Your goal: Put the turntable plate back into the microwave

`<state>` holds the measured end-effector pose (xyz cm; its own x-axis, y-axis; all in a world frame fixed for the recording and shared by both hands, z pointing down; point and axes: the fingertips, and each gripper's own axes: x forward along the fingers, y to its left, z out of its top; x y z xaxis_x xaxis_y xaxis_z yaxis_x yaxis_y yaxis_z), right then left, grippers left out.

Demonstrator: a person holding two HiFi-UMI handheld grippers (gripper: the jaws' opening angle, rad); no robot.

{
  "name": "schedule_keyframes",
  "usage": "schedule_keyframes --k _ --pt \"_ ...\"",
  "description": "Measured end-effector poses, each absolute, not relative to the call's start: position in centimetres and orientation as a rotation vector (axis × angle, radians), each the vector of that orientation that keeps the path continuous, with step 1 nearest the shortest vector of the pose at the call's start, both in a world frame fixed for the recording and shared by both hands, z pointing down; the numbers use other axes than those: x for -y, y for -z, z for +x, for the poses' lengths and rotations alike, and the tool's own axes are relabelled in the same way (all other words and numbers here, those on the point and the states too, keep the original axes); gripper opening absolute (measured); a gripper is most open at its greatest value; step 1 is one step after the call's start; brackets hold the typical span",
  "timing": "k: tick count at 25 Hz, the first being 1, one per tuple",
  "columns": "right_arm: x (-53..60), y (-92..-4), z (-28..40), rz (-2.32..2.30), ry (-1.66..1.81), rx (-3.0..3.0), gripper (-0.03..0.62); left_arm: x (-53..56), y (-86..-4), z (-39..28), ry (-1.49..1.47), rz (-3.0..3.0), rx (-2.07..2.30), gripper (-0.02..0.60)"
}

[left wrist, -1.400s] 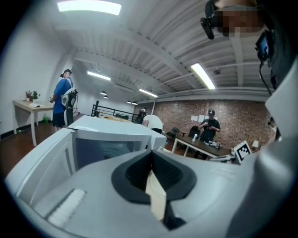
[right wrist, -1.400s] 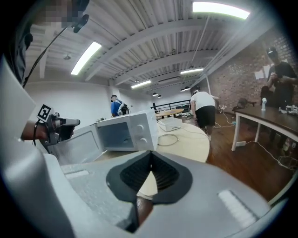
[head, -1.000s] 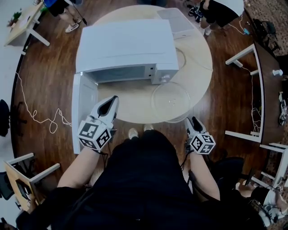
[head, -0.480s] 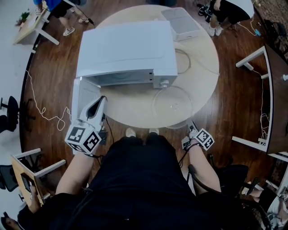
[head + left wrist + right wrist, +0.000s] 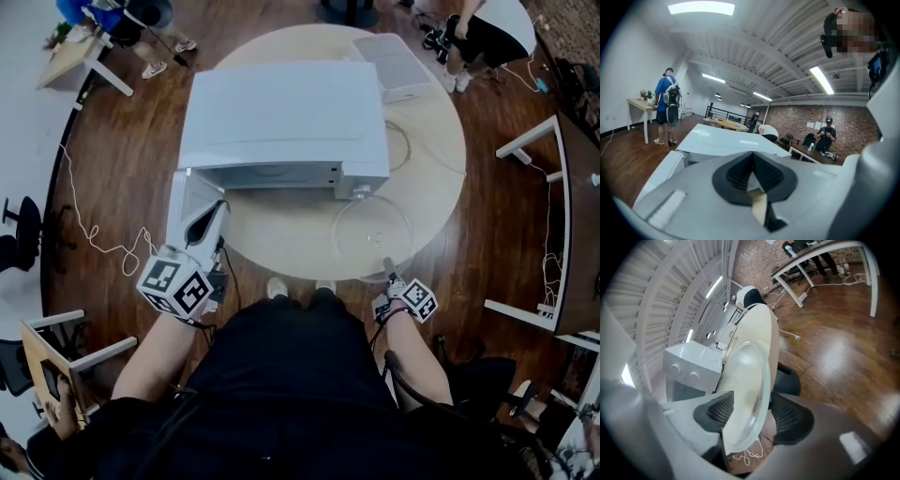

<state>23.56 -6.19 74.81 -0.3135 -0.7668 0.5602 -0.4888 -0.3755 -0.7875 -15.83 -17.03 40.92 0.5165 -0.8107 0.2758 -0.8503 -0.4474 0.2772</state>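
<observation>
The clear glass turntable plate (image 5: 372, 232) lies on the round table (image 5: 281, 246), overhanging its front right edge. My right gripper (image 5: 388, 271) is just below that edge and is open. In the right gripper view the plate (image 5: 747, 380) has its rim between the spread jaws of the right gripper (image 5: 754, 414), with a gap beside one pad. The white microwave (image 5: 281, 117) stands behind with its door (image 5: 187, 202) swung open to the left. My left gripper (image 5: 212, 223) hovers by that door, shut and empty. The left gripper (image 5: 752, 154) points at the microwave (image 5: 726, 140).
A white lidded box (image 5: 398, 64) sits at the table's back right, with a thin cable (image 5: 412, 141) beside the microwave. White desks (image 5: 534, 187) stand to the right and a cord (image 5: 94, 239) trails on the wooden floor at left. People stand at the far edges.
My right gripper has dropped below the table edge and rolled, and the plate's rim now sits between its jaws. My left gripper has shifted slightly along the open door.
</observation>
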Motion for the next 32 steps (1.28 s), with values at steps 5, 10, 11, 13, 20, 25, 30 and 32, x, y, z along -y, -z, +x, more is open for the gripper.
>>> schedule_keyframes --k 5,10,11,13,20,25,30,32 --pt "6.0 -75.1 24.4 -1.642 1.747 -1.524 0.192 17.0 -41.0 -16.7 -0.166 2.398 1.361 0.006" --pt "5.3 -74.5 25.0 -1.615 1.670 -1.479 0.122 17.0 -40.5 -17.5 -0.157 2.408 1.363 0.006" --pt "5.2 -74.0 25.1 -1.599 1.647 -1.465 0.107 17.0 -40.5 -17.4 -0.156 2.409 1.357 0.007" --pt "5.0 -73.2 24.9 -1.553 1.610 -1.456 0.083 16.9 -40.6 -17.0 -0.156 2.419 1.341 0.006" --pt "5.1 -69.2 24.0 -1.366 1.460 -1.441 0.025 16.4 -40.6 -15.8 -0.146 2.452 1.290 0.006" --pt "4.8 -68.1 23.2 -1.317 1.462 -1.475 0.026 16.3 -40.2 -15.6 -0.124 2.461 1.284 0.006" --pt "4.0 -66.6 21.0 -1.172 1.474 -1.502 0.026 15.8 -40.4 -15.2 -0.130 2.474 1.273 0.007" --pt "4.3 -65.9 19.7 -1.119 1.479 -1.517 0.026 15.5 -40.3 -15.1 -0.133 2.477 1.273 0.007"
